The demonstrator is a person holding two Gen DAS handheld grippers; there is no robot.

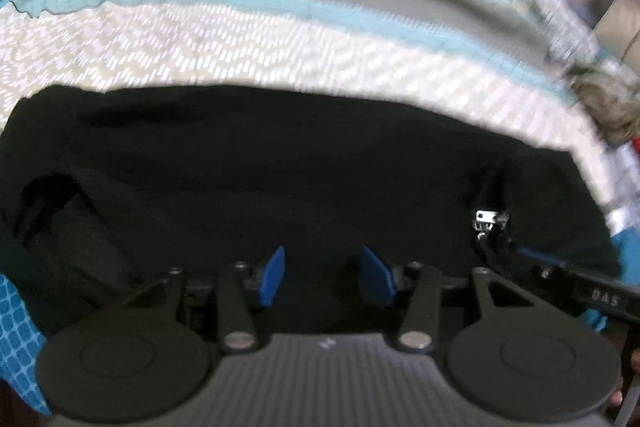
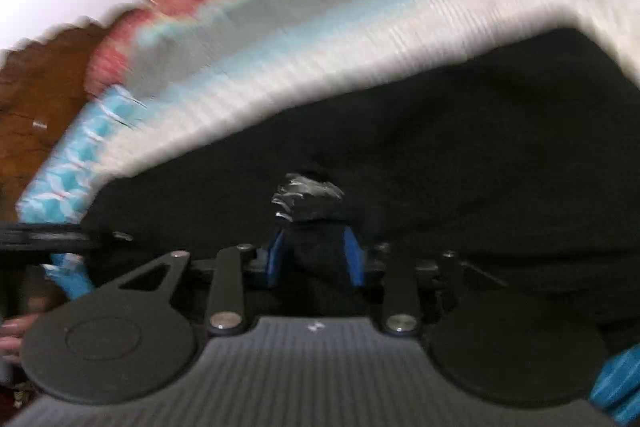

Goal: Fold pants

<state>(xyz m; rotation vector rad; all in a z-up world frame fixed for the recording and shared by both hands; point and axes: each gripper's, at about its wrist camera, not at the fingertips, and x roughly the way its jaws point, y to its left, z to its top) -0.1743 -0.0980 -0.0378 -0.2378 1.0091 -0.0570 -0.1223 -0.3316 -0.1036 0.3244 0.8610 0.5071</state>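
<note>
A: Left view. Where do the pants [image 1: 280,171] lie?

B: Spread black across a patterned bedspread [image 1: 240,43], filling the lower half of the view. At the far left the cloth is bunched into a loose fold.

A: And the left gripper [image 1: 326,277]?

B: It hovers over the cloth, its blue fingers [image 1: 272,277] apart with only dark fabric beneath them; nothing is pinched.

A: Right view?

B: The right gripper [image 2: 316,259] has its blue fingers [image 2: 354,257] drawn in around a raised tuck of the black fabric, just below a pale label [image 2: 306,197]. The blur hides whether the pads truly press it.

A: Progress?

B: Judged early: the pants look mostly flat, no neat fold is visible, and the folding proper remains.
</note>
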